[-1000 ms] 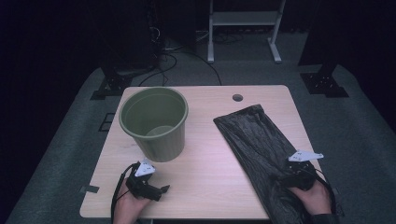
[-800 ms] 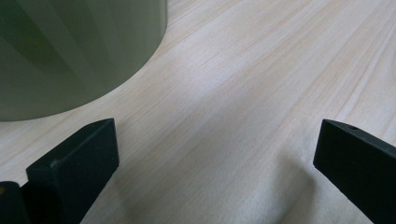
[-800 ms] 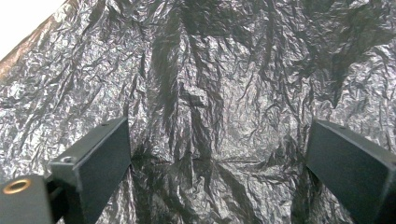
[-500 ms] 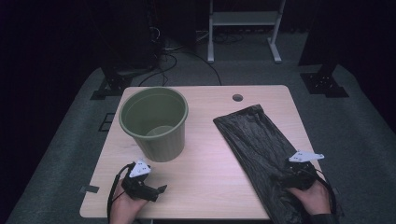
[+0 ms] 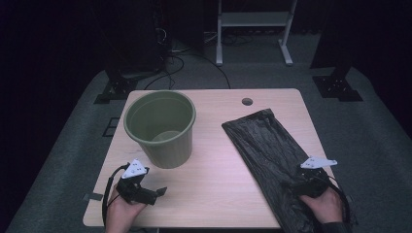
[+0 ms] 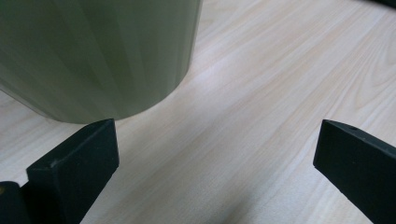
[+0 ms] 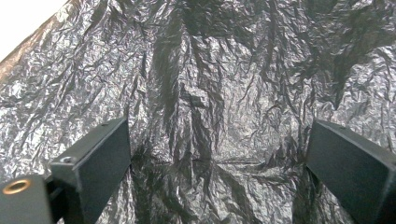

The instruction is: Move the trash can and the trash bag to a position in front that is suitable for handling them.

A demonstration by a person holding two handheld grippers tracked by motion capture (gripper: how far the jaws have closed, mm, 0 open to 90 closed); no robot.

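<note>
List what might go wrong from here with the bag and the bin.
The right tool stands open over the flat, crinkled black bag; it may pinch both thin layers together, or just slide the bag. The bag's near end hangs over the table edge and could slip off. The left tool, open beside the green bin, could nudge it.

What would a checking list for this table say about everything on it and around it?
Surface: pale wood table, round hole near the far edge.
Job's things: green bin upright, looks empty; black plastic bag lying flat and crinkled on the right.
Clutter: nothing seen.
Grippers: left claw open, near the bin's base; right claw open, over the bag.
Cables: one looping from the left claw; more on the floor behind.
Surroundings: grey carpet, white frame legs, dark room.
</note>
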